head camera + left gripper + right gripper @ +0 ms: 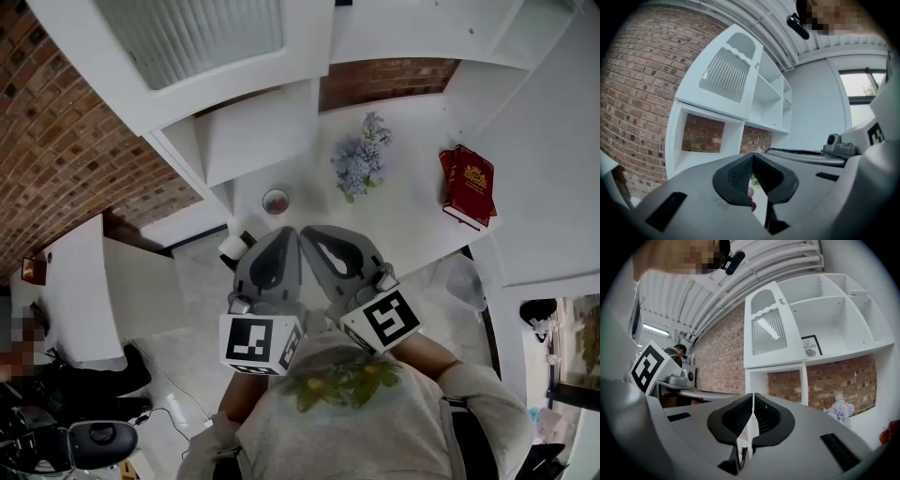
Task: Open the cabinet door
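You're at the reach, I judge: left gripper (752, 157) and right gripper (753, 397) jaws clenched empty, well apart from the cabinet door (771, 332), so next part one at its knob (780, 301).

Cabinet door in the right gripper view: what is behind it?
The door is shut. Its ribbed pane shows only a pale streak; whatever is inside is hidden. The open shelf beside it holds a framed print.
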A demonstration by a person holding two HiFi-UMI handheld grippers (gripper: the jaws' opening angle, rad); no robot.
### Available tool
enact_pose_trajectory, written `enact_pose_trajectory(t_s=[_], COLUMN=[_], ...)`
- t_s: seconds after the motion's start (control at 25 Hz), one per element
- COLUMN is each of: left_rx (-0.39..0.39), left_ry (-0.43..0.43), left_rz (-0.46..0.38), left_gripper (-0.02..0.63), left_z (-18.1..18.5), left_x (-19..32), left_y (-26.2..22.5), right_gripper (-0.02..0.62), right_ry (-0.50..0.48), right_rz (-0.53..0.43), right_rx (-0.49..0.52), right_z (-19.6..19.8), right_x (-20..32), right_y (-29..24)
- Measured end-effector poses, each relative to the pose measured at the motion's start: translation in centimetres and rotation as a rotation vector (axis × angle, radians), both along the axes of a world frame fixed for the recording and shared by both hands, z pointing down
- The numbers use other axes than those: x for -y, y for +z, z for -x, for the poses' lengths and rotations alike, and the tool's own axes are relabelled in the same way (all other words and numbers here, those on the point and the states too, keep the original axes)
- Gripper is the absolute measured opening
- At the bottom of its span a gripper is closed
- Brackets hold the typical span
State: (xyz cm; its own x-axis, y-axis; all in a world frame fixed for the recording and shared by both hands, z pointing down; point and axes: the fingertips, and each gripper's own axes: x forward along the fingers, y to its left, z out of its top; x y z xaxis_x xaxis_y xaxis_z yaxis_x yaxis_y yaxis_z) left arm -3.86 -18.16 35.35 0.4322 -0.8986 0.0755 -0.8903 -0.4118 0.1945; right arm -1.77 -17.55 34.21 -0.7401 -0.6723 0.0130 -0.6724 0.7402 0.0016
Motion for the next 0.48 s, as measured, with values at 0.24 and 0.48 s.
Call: enact_pose_trajectory(t_s=[0.24, 0.48], left_rx=[0.015, 0.021], left_ry=[-0.017, -0.06], left_rz=[-0.029, -0.04], left_gripper=[0.011, 0.011], left_z=[-0.6, -0.3], left_x=[2.5, 4.2], left_y=[-0.9, -1.3], right_gripper=[0.025, 0.025], right_ry=[-0.034, -0.059], right_rz=[-0.024, -0.062], right_rx=[0.02, 0.039], right_z=[-0.5, -1.3], right_x=[3.0, 6.1], right_y=[-1.3, -2.8])
